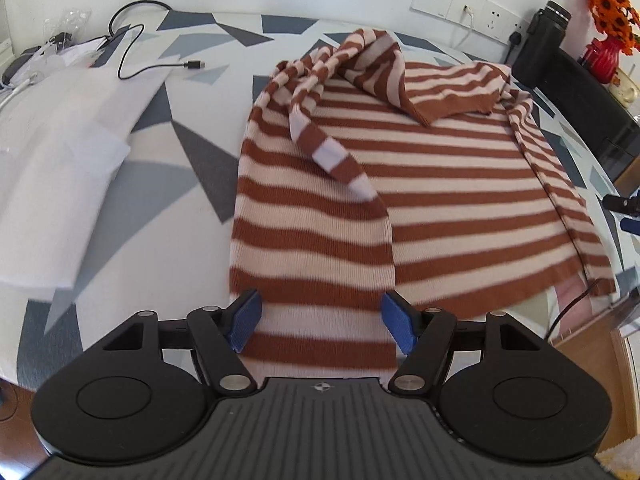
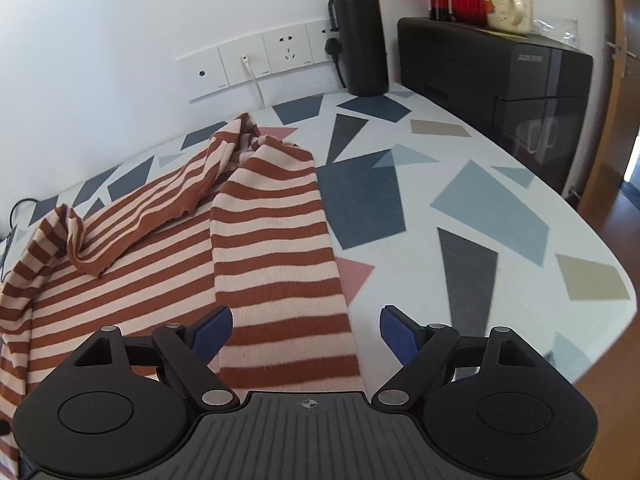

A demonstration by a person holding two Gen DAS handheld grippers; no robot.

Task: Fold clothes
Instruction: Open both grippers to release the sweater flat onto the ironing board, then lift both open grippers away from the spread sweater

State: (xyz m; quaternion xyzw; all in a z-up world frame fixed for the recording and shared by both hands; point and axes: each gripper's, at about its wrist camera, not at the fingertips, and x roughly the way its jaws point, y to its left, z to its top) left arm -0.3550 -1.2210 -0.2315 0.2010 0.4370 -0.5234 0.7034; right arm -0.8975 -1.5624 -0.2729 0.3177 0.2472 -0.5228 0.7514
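Both side panels of the striped sweater (image 1: 420,184) lay folded inward on the patterned worktop (image 2: 460,184). The left gripper (image 1: 322,322) and right gripper (image 2: 306,334) hung released over the hem, grasping nothing. Judged next: pinch the hem and fold it toward the collar.

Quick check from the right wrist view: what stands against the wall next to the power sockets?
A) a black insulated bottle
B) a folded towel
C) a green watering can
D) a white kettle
A: a tall black bottle with a steel ring under its cap stands on the patterned table right by the wall sockets, beyond the far end of the striped sweater.
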